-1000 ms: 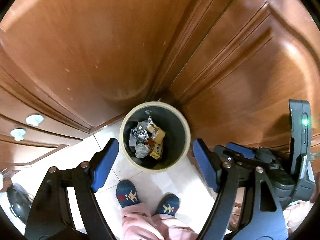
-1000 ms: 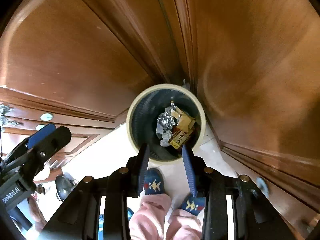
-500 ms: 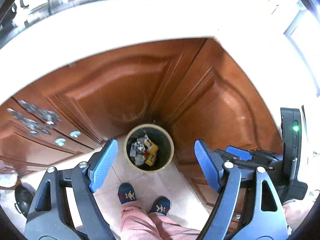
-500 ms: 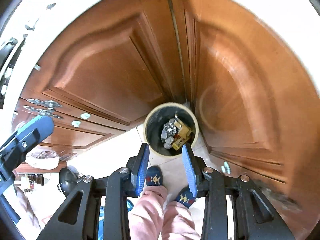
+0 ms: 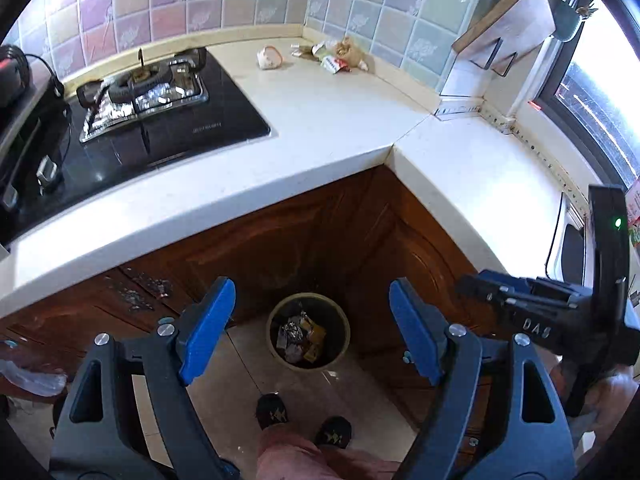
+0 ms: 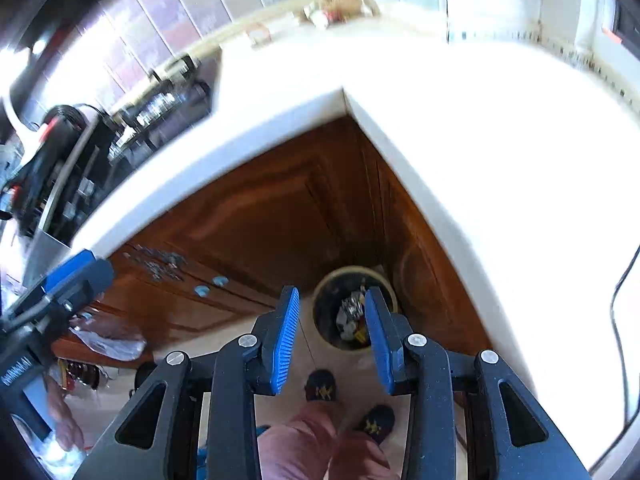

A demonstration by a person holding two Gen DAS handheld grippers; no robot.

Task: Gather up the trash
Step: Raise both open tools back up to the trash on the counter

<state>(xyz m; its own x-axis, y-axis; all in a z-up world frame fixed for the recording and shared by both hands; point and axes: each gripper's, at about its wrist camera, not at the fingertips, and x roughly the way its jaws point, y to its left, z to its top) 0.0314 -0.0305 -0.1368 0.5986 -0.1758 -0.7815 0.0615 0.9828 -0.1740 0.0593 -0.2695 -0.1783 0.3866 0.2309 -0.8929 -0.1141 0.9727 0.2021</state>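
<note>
Round bin (image 5: 308, 336) w/ foil, yellow wrappers, counter scraps (image 5: 336, 56)

Empty wide-apart left tool (image 5: 312, 330) above floor bin (image 5: 308, 334) of trash (image 5: 298, 334)

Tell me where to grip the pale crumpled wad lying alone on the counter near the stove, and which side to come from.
Grip the crumpled wad across its rounded middle, coming from above and the counter's front edge. It sits apart from the wrapper pile to its right, with bare counter around it, so both fingers likely fit beside it; the tiled wall close behind blocks an approach from there.
</note>
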